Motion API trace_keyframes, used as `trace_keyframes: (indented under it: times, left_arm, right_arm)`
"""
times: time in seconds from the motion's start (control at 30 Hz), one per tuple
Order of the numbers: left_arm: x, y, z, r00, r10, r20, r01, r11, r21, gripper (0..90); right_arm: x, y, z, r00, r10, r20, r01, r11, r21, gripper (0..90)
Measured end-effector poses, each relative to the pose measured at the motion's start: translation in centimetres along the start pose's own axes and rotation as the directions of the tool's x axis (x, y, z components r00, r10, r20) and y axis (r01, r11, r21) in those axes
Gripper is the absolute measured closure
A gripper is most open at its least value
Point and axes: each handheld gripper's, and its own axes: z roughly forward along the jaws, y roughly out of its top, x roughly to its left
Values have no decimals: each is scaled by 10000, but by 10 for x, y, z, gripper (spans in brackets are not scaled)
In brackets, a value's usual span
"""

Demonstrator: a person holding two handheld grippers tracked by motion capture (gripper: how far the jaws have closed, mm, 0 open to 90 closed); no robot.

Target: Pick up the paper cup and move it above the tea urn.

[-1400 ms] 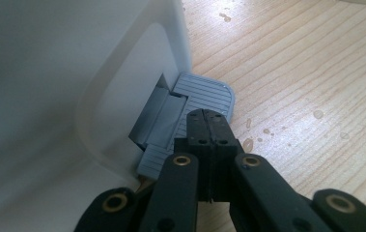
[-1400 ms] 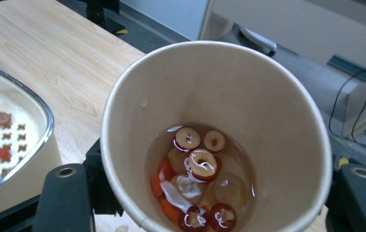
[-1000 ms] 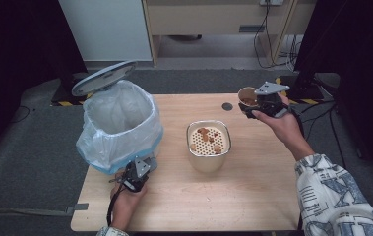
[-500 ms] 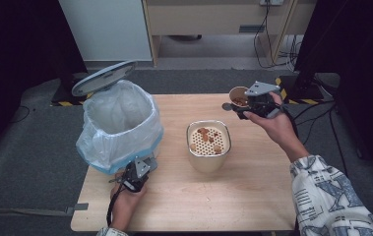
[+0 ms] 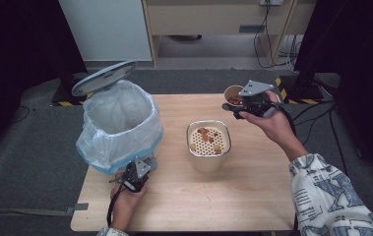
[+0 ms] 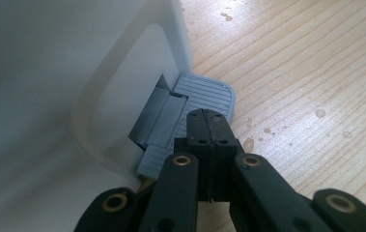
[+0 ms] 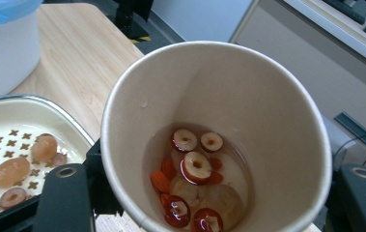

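Observation:
My right gripper (image 5: 234,102) is shut on a paper cup (image 5: 233,93) and holds it in the air beyond a cream container with a perforated strainer insert (image 5: 207,142). In the right gripper view the cup (image 7: 214,121) holds liquid with sliced red dates and orange berries, and the strainer (image 7: 7,140) with several fruit pieces lies below left. My left gripper (image 5: 136,174) is shut with nothing between its jaws. Its tips (image 6: 208,117) rest on the grey foot pedal (image 6: 209,92) of the white bin (image 5: 120,123), whose lid (image 5: 104,77) stands raised.
The bin is lined with a clear and blue plastic bag (image 5: 95,147) and stands at the table's left. Water drops (image 6: 319,113) dot the wooden tabletop (image 5: 253,187) beside the pedal. Beyond the table's far edge are cables and a cabinet on the floor.
My right gripper has carried the cup leftward and a little up, closer to the strainer container. The left gripper has stayed on the pedal, and the lid has stayed raised.

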Motion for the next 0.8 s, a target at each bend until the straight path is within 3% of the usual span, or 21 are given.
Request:
trace_keyframes:
  times: [0.17, 0.8]
  left_arm:
    - [0, 0, 0, 10000, 7, 1, -7, 10000, -3, 895]
    - [0, 0, 0, 10000, -7, -2, 7, 10000, 11, 895]
  right_arm:
    - [0, 2, 0, 10000, 21, 8, -21, 10000, -72, 319]
    - [12, 20, -3, 9977, -627, -257, 621, 9978, -213, 316]
